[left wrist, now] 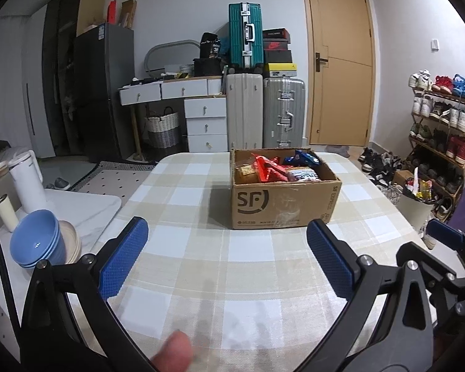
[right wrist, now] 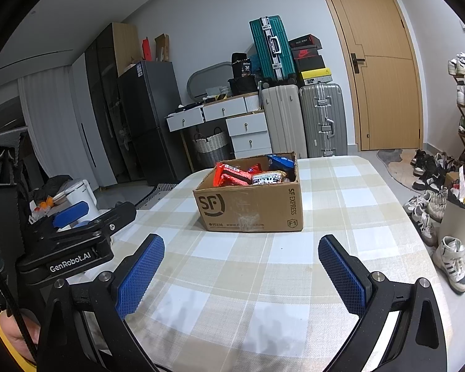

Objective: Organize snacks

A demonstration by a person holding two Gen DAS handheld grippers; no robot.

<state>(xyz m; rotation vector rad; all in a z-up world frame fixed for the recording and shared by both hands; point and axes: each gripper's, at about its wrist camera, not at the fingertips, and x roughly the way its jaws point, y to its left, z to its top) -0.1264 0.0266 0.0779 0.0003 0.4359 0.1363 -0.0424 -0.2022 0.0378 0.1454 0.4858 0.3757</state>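
With both tools hovering low over the checked tablecloth [left wrist: 220,248], my left gripper [left wrist: 226,241] and right gripper [right wrist: 241,259] each have their blue pads spread wide apart, nothing between them. Straight ahead of both, past the fingertips, sits the open cardboard box [left wrist: 282,204] with the snacks [left wrist: 276,169] piled inside, red packs, a blue one and a white one; it's a bit right of centre from the left gripper and dead ahead from the right one.
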